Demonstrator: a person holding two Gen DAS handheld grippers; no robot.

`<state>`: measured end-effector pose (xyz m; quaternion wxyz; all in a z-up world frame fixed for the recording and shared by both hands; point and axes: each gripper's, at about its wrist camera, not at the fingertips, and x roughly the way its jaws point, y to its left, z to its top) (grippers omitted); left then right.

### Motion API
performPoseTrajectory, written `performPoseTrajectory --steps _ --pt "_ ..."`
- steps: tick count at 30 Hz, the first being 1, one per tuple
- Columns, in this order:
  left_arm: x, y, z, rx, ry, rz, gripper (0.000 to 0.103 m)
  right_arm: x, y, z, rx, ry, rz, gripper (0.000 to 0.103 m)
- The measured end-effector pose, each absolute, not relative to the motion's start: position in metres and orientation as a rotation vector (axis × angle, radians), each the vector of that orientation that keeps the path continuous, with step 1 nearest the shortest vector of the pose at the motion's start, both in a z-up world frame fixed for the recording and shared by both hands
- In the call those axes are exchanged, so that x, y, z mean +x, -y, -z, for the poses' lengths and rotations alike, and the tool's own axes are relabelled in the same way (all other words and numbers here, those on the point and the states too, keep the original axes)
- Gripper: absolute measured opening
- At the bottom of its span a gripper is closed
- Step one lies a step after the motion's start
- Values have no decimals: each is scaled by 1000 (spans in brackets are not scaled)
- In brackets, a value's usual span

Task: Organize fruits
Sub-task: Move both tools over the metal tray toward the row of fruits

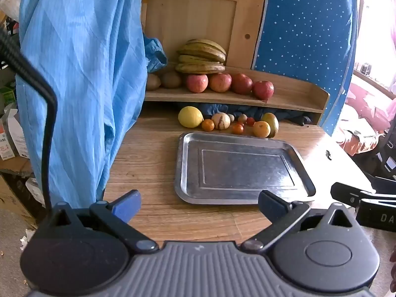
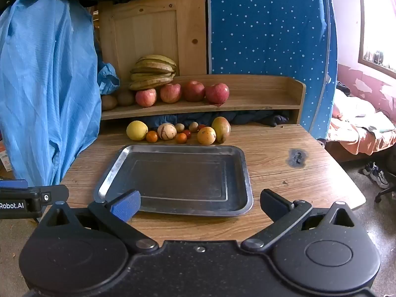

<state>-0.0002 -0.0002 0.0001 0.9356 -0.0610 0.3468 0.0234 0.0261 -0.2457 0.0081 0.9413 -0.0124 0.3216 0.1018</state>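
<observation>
Steel, dull and scuffed, makes up the one true container we see: a rectangular tray (image 2: 235, 153) lying flat on the wooden table (image 2: 284, 180), and it holds nothing. Just behind its far rim the loose fruit sits in a row on the table itself: a large yellow citrus (image 2: 136, 130) at the left end, a small orange fruit (image 2: 152, 136) beside it, a pale striped melon-like fruit (image 2: 166, 131), a few small red and brown fruits too small for us to name, then a bigger orange (image 2: 206, 135) touching a green-red mango (image 2: 221, 129) at the right end.

Above them a low wooden shelf (image 2: 272, 99) with a raised end wall carries the rest. Four red apples (image 2: 182, 92) stand in a line along it, a bunch of spotted bananas (image 2: 153, 71) is stacked behind and over the leftmost apple, and two brown kiwis (image 2: 117, 100) lie at the left, partly behind a hanging blue cloth (image 2: 47, 86).

We hold the left gripper (image 1: 199, 204) before the tray's near edge, its fingers spread wide with nothing between them. The right gripper (image 2: 200, 204) likewise hovers at the near rim, fingers wide apart and empty, its left pad overlapping the tray's near left corner in our view.
</observation>
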Motion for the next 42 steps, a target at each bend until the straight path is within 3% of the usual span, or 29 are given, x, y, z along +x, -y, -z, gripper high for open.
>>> performPoseTrajectory --steps 42 --pt "10 11 8 -129 -743 -44 103 37 252 1 -22 -681 -210 102"
